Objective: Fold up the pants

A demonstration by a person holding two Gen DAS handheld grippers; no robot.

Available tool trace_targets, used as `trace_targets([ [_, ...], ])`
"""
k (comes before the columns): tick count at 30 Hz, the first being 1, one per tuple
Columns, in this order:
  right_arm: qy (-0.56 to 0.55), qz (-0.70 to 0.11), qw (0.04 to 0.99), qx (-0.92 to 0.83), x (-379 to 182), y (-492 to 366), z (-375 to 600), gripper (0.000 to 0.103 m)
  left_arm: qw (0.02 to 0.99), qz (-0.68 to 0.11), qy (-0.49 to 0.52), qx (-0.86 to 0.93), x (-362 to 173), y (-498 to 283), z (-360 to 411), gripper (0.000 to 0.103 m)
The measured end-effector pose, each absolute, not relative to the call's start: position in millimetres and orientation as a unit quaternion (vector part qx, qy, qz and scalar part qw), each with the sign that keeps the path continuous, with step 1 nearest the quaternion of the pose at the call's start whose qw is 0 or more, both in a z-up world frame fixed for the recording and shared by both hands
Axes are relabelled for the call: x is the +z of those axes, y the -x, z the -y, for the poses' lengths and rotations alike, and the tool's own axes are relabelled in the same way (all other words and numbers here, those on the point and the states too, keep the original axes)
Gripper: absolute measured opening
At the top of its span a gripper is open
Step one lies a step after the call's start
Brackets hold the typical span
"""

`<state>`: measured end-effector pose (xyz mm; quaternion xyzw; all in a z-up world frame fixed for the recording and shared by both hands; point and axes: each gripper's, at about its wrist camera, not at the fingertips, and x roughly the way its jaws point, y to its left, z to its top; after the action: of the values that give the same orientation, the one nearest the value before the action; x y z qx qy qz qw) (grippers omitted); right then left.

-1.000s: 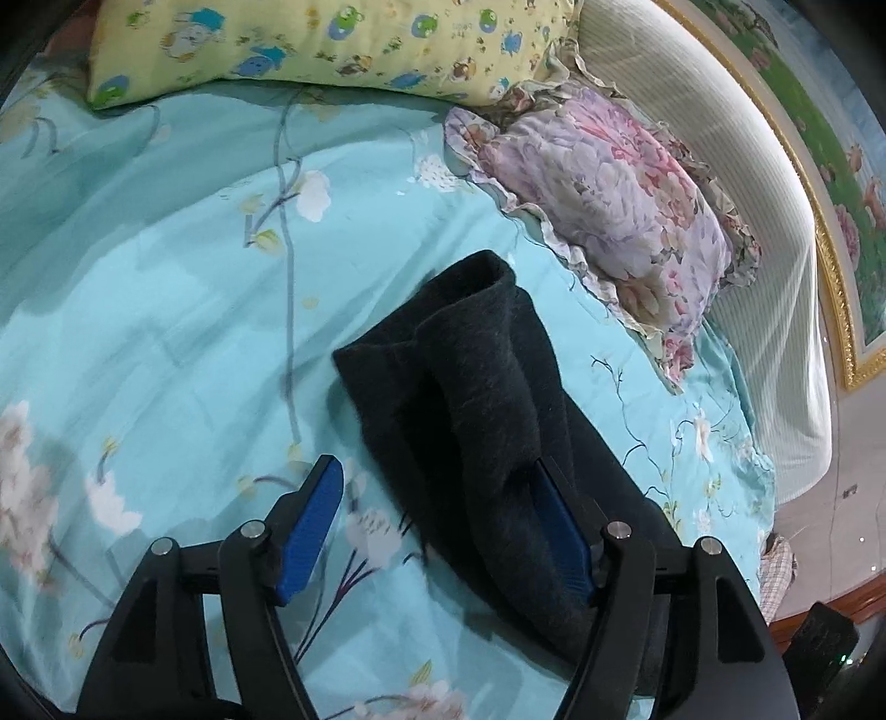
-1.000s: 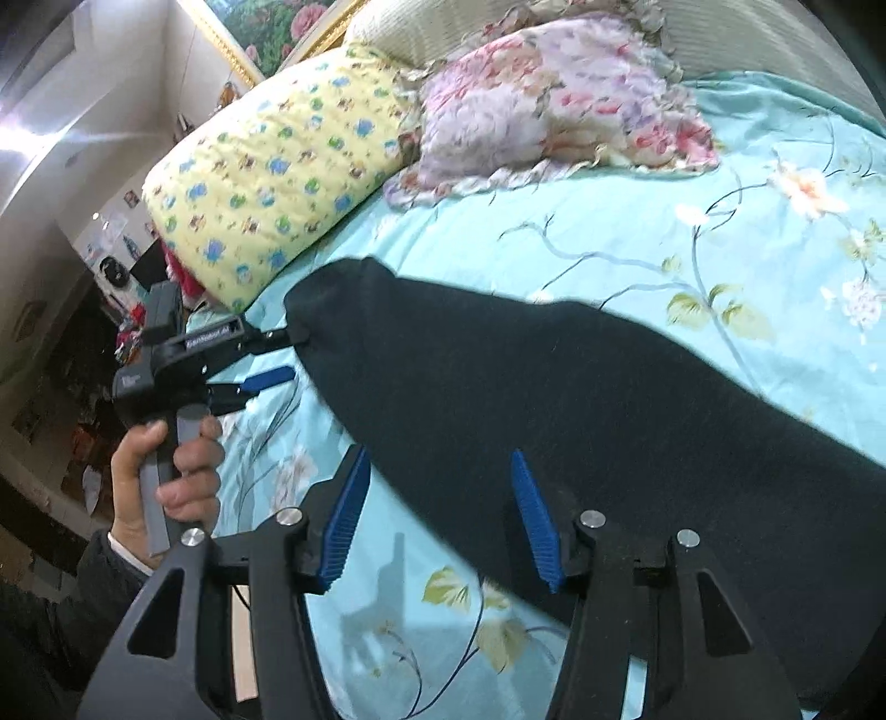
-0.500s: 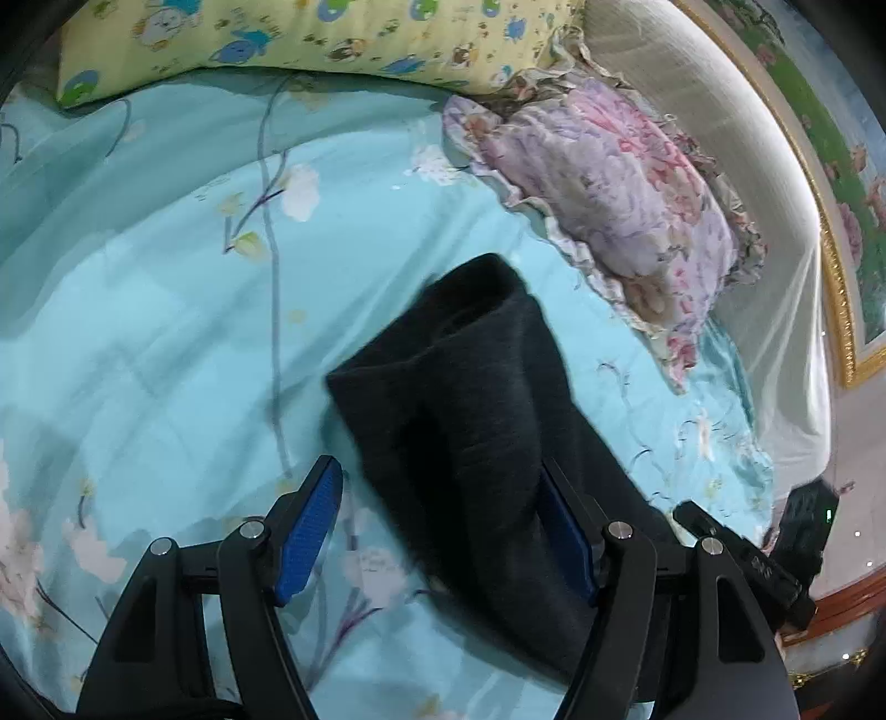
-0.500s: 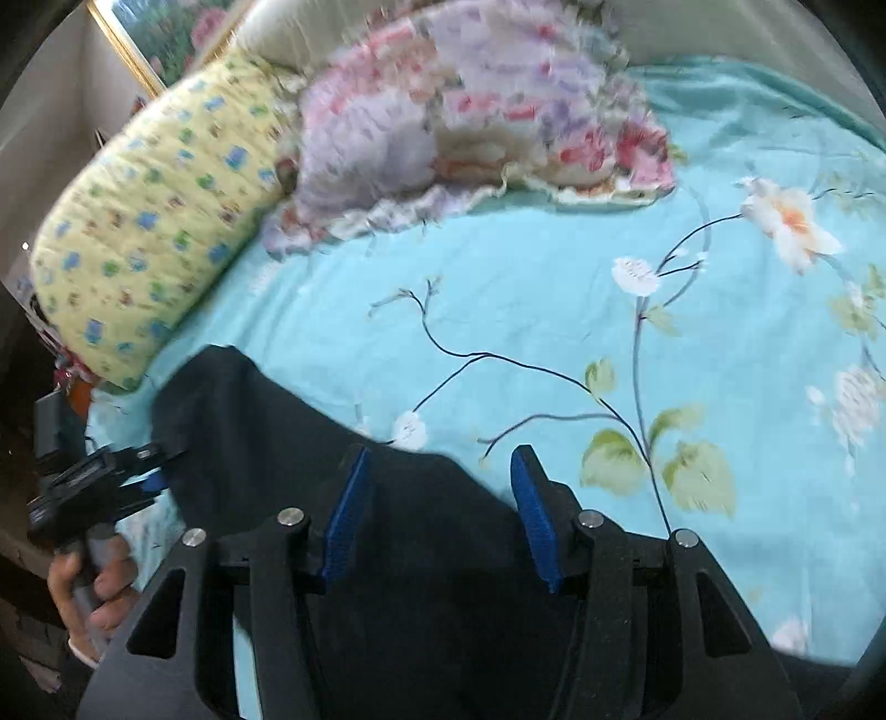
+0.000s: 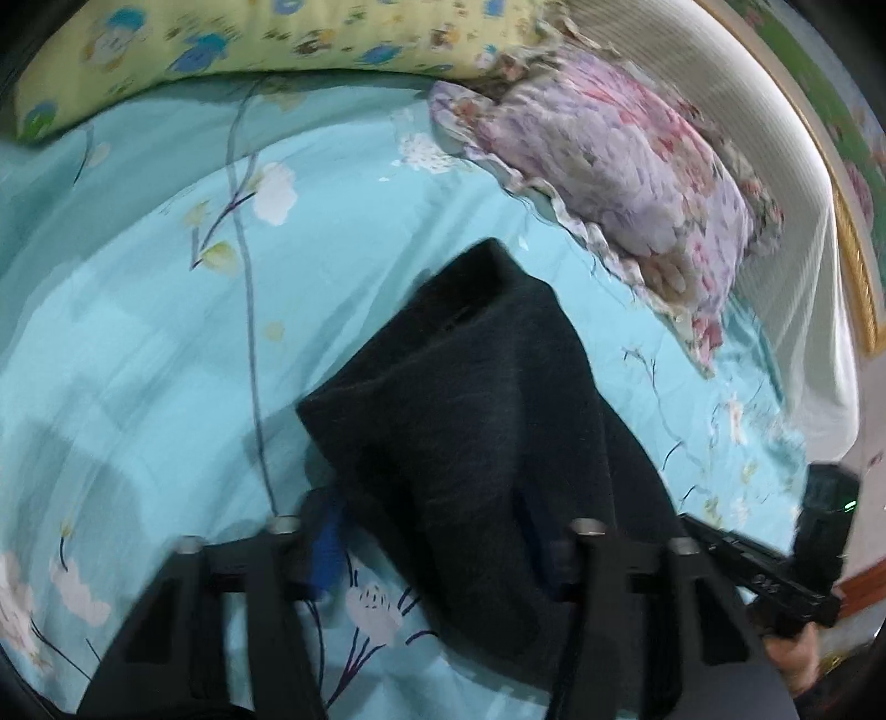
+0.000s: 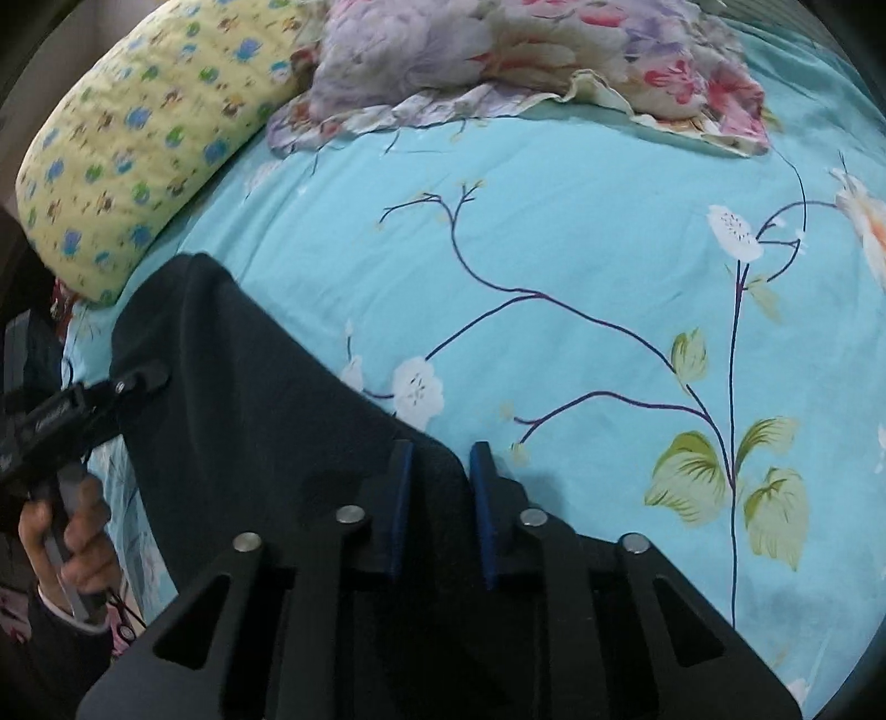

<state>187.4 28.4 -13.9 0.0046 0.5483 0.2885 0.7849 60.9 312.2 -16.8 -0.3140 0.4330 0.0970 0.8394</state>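
Dark charcoal pants [image 5: 476, 421] lie on the turquoise floral bedsheet [image 5: 138, 332], and show in the right wrist view [image 6: 266, 443]. My left gripper [image 5: 437, 543] has closed partway around the cloth's near end; the image is blurred and cloth hides its right pad. My right gripper [image 6: 440, 498] is shut on the pants' edge near the bottom of its view. The left gripper also shows in the right wrist view [image 6: 127, 387] at the pants' far end. The right gripper shows in the left wrist view [image 5: 775, 570] at lower right.
A yellow printed pillow [image 5: 266, 39] and a pink floral frilled pillow [image 5: 620, 160] lie at the head of the bed, with a pale headboard [image 5: 775, 166] behind. In the right wrist view they are the yellow pillow [image 6: 138, 149] and the floral pillow [image 6: 498, 50].
Both grippers have moved onto the pants and narrowed. The right jaws have closed on the cloth edge; the left jaws have drawn in around the near end.
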Motion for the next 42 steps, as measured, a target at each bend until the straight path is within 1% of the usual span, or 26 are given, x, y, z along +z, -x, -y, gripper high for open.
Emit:
trace_targets([
  [2, 0.007, -0.537, 0.792, 0.289, -6.8, -180.0, -30.4, 0.013, 0.846, -0.426, 0.308, 0.091, -12.6, -58.5, -309.3, 0.032],
  [5, 0.022, -0.516, 0.807, 0.287, 7.3, -169.7, -34.6, 0.012, 0.854, -0.411, 0.308, 0.077, -0.4, -49.1, -308.7, 0.025],
  [11, 0.033, -0.455, 0.848, 0.27, 48.7, -158.1, -34.7, 0.011, 0.872, -0.364, 0.322, 0.057, 37.4, -13.3, -317.9, 0.025],
  [15, 0.039, -0.43, 0.863, 0.264, 59.1, -158.7, -44.4, 0.01, 0.877, -0.348, 0.326, 0.062, 52.2, 5.0, -329.8, 0.025],
  [19, 0.047, -0.434, 0.859, 0.268, 45.9, -160.6, -62.6, 0.01, 0.875, -0.358, 0.315, 0.084, 42.6, 5.4, -340.3, 0.025],
  [24, 0.038, -0.453, 0.852, 0.26, 18.9, -171.9, -73.0, 0.01, 0.868, -0.392, 0.286, 0.108, 12.9, -5.8, -341.9, 0.025],
  [25, 0.026, -0.461, 0.848, 0.26, 12.9, -175.5, -70.8, 0.011, 0.866, -0.398, 0.281, 0.113, 8.5, -6.9, -341.7, 0.026],
  [28, -0.01, -0.471, 0.843, 0.259, 6.8, -178.5, -62.4, 0.015, 0.865, -0.404, 0.264, 0.137, 5.7, -3.9, -339.3, 0.038],
  [29, -0.022, -0.47, 0.843, 0.259, 8.4, -177.0, -58.1, 0.015, 0.867, -0.401, 0.257, 0.148, 7.9, -0.8, -338.9, 0.044],
  [33, -0.022, -0.456, 0.853, 0.254, 22.9, -166.7, -51.2, 0.015, 0.877, -0.379, 0.237, 0.176, 23.5, 13.0, -339.4, 0.054],
  [34, -0.029, -0.452, 0.854, 0.257, 27.3, -163.7, -47.9, 0.015, 0.878, -0.375, 0.238, 0.178, 27.3, 16.0, -339.9, 0.059],
  [36, -0.046, -0.449, 0.854, 0.259, 34.9, -157.6, -41.5, 0.015, 0.881, -0.367, 0.243, 0.173, 36.4, 21.2, -338.0, 0.06],
  [38, -0.058, -0.446, 0.854, 0.262, 40.3, -151.2, -35.5, 0.016, 0.884, -0.361, 0.246, 0.167, 45.3, 23.3, -332.7, 0.067],
  [40, -0.066, -0.439, 0.856, 0.264, 46.3, -137.5, -27.5, 0.016, 0.888, -0.356, 0.244, 0.157, 53.0, 24.5, -323.2, 0.068],
  [41, -0.068, -0.436, 0.857, 0.265, 47.8, -130.7, -24.3, 0.017, 0.89, -0.355, 0.241, 0.152, 55.9, 23.6, -317.9, 0.071],
  [42, -0.069, -0.436, 0.858, 0.264, 49.0, -125.2, -21.0, 0.022, 0.892, -0.357, 0.236, 0.146, 58.5, 22.0, -311.5, 0.073],
])
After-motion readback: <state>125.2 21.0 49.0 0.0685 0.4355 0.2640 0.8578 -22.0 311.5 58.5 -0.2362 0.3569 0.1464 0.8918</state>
